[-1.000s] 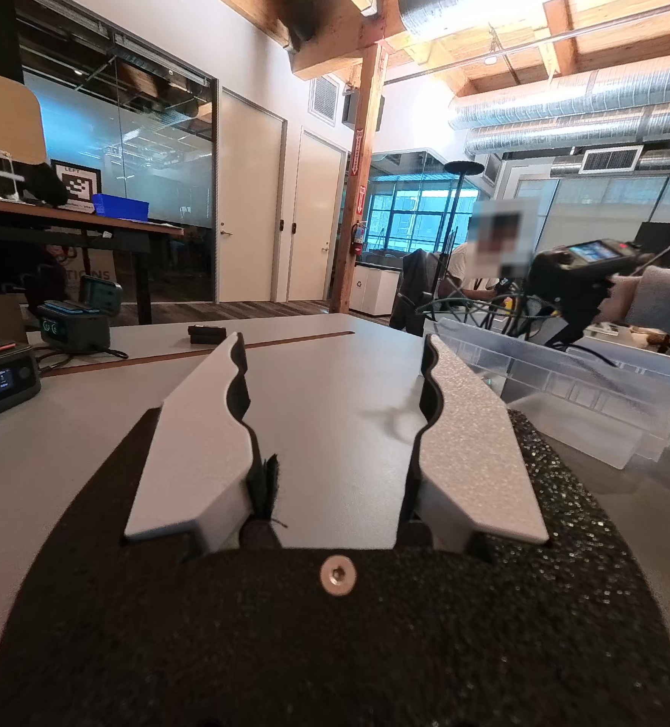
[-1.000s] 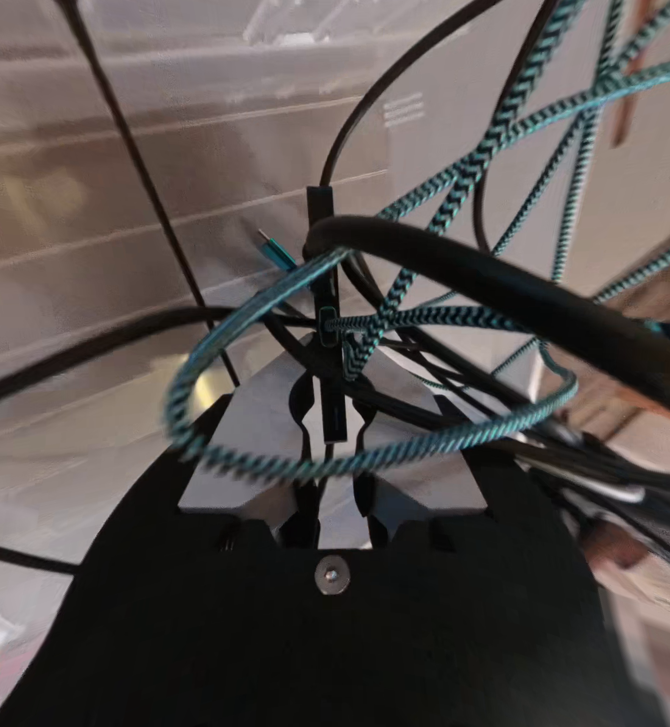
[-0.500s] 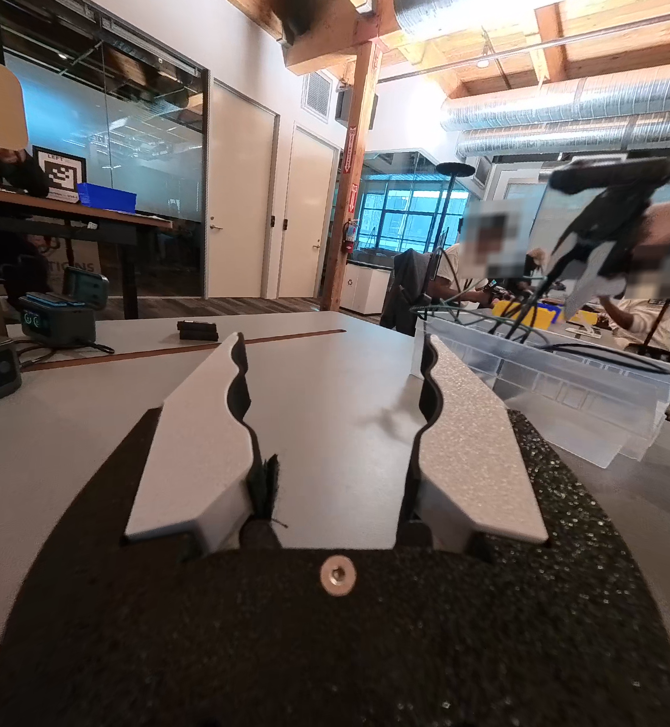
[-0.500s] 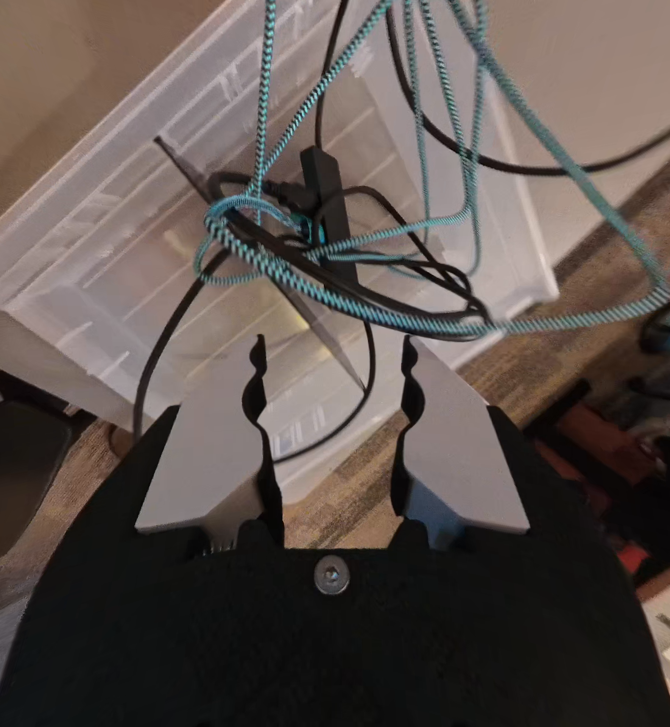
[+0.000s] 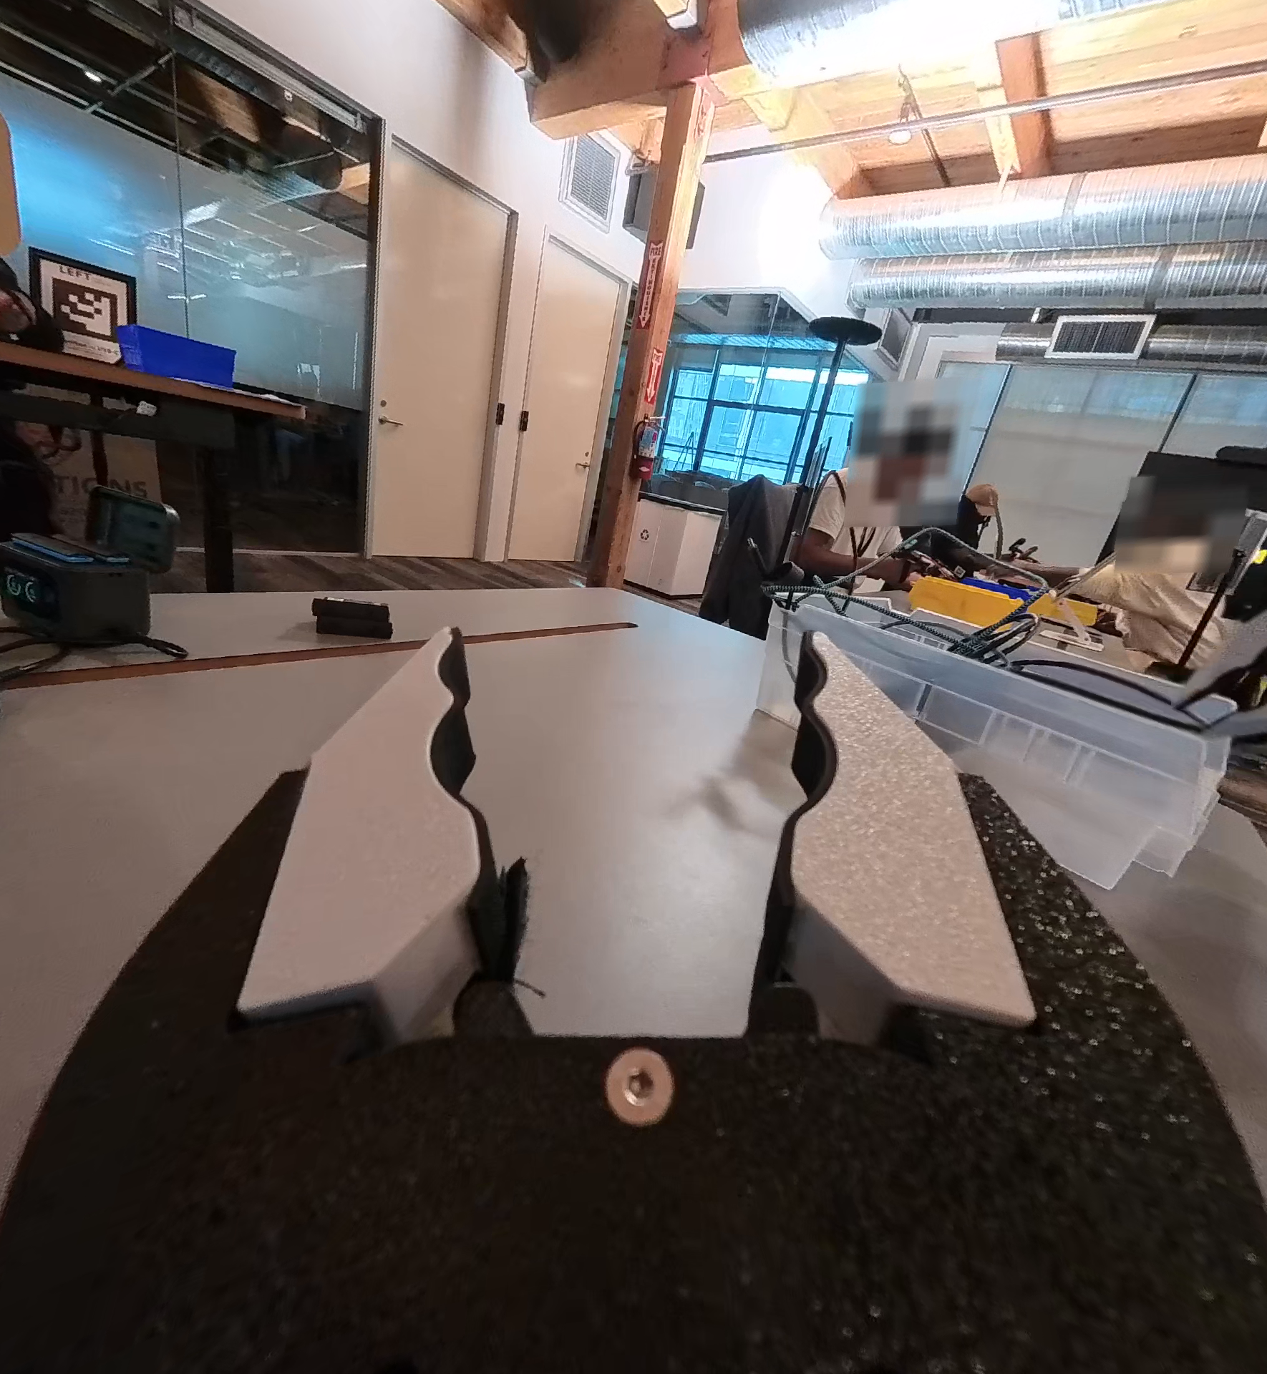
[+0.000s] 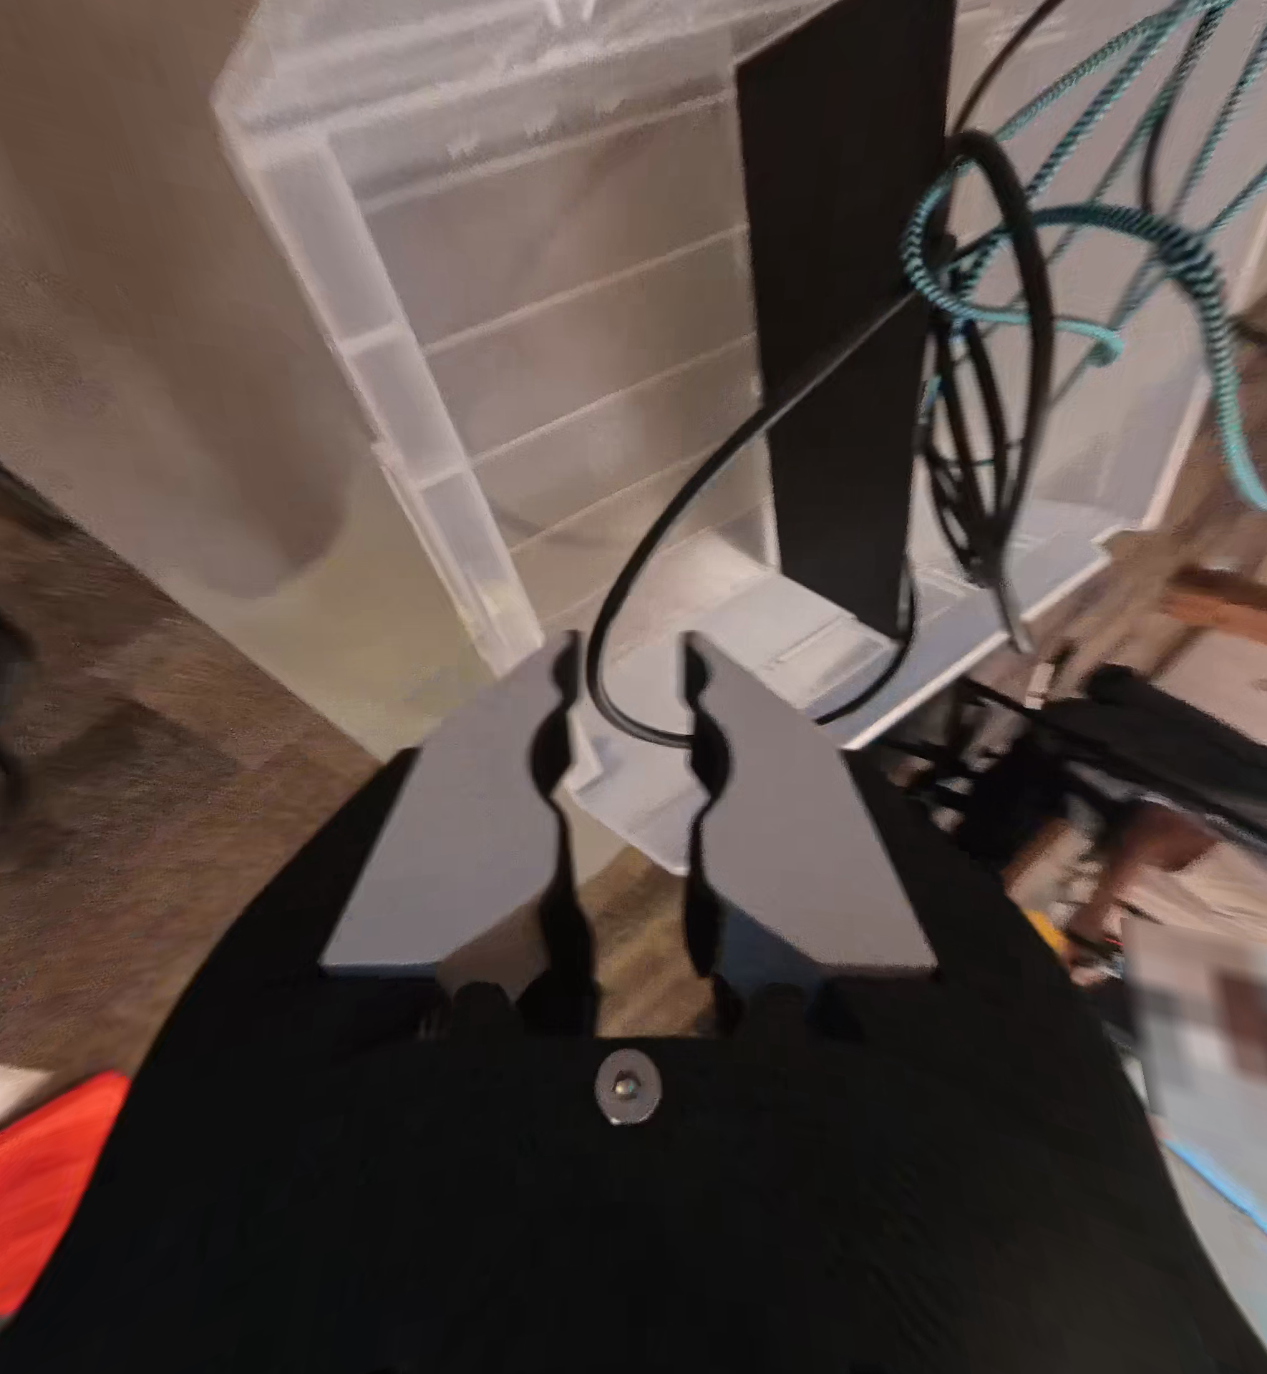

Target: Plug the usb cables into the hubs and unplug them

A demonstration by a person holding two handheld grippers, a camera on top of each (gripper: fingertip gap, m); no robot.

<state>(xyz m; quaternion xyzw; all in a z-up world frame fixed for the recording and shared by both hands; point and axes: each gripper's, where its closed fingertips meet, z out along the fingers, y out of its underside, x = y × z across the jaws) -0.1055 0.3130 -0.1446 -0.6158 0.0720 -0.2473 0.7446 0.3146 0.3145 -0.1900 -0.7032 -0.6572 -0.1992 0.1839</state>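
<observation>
My left gripper (image 5: 630, 647) is open and empty, low over the grey table (image 5: 616, 743). A small black hub (image 5: 352, 617) lies far ahead of it on the table. A clear plastic bin (image 5: 987, 714) at the right holds a tangle of black and teal braided cables (image 5: 987, 632). In the blurred right wrist view, my right gripper (image 6: 630, 647) is above the bin (image 6: 541, 297), jaws a narrow gap apart. A thin black cable (image 6: 616, 565) loops through that gap, not pinched. A flat black hub (image 6: 839, 297) and teal braided cables (image 6: 1025, 186) are just beyond.
Dark power units (image 5: 73, 595) with cords sit at the table's far left. People sit at a desk behind the bin (image 5: 876, 535). A red object (image 6: 21, 1219) shows at the lower left of the right wrist view, over wood floor. There is about 45 centimeters between the tips of the two grippers.
My right gripper let go of the thin black piece it held in the cable tangle, opened wide, then narrowed. It has come closer to the bin and black hub. My left gripper barely moved.
</observation>
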